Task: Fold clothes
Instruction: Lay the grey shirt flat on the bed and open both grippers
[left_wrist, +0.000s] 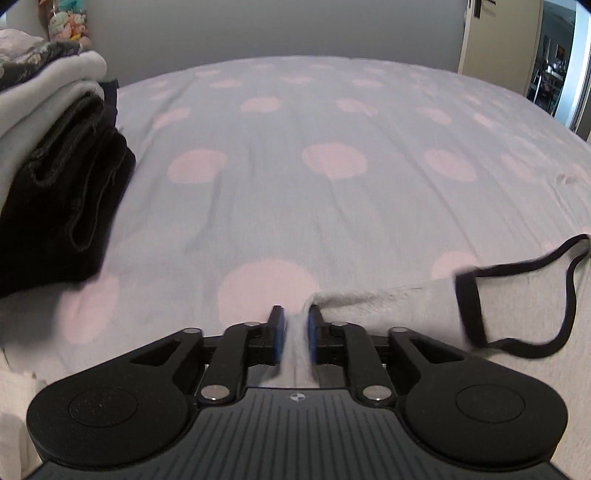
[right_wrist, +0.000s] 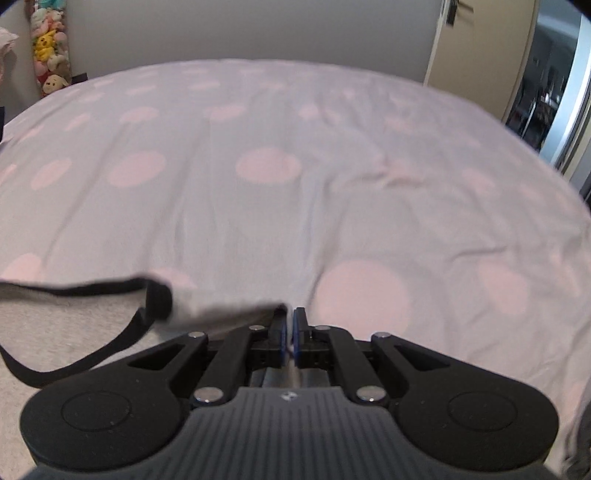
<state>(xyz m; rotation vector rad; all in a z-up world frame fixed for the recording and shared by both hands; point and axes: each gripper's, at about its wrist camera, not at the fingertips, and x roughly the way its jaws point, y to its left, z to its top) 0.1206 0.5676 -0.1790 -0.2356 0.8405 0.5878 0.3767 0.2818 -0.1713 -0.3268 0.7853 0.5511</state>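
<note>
A light grey garment with black trim (left_wrist: 413, 306) stretches rightward from my left gripper (left_wrist: 295, 321), which is shut on its edge; white fabric shows between the blue pads. Its black-edged straps (left_wrist: 554, 295) hang at the right. In the right wrist view the same garment (right_wrist: 92, 325) stretches leftward from my right gripper (right_wrist: 290, 321), which is shut on its other edge. Both grippers hold it just above the bed.
The bed (left_wrist: 314, 192) has a pale sheet with pink dots. A stack of folded clothes (left_wrist: 55, 177), black below and grey above, sits at the left. Plush toys (right_wrist: 50, 48) hang in the far left corner. A mirrored door (right_wrist: 554, 92) is at the right.
</note>
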